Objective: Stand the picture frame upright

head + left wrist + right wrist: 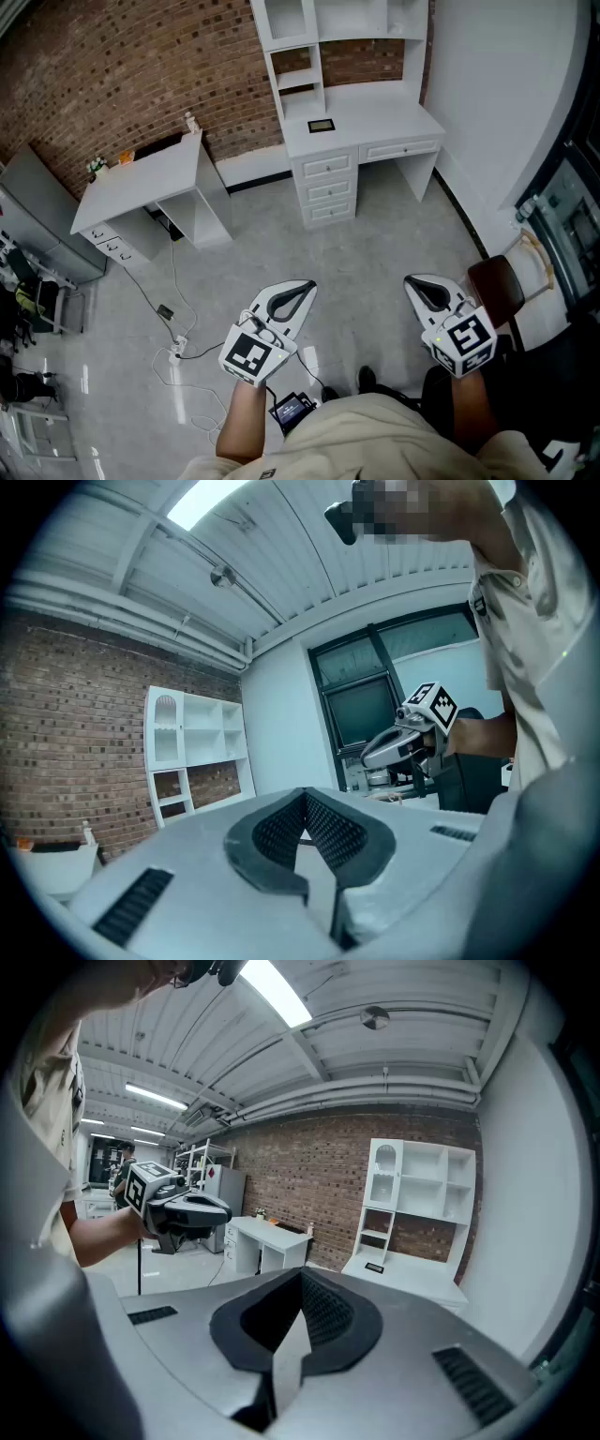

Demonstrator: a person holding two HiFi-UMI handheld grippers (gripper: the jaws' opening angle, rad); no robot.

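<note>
The head view looks steeply down from overhead, well back from the white desk [375, 122] and shelf unit [309, 42] at the brick wall [122, 75]. The left gripper view looks level, sideways toward the right gripper [367, 757] close by. The right gripper view faces that desk from afar, the left gripper [225, 1213] at its left side. All three share the shelf unit.

Hutch desk [380, 117] and small desk [141, 183] line brick wall [112, 66].
</note>
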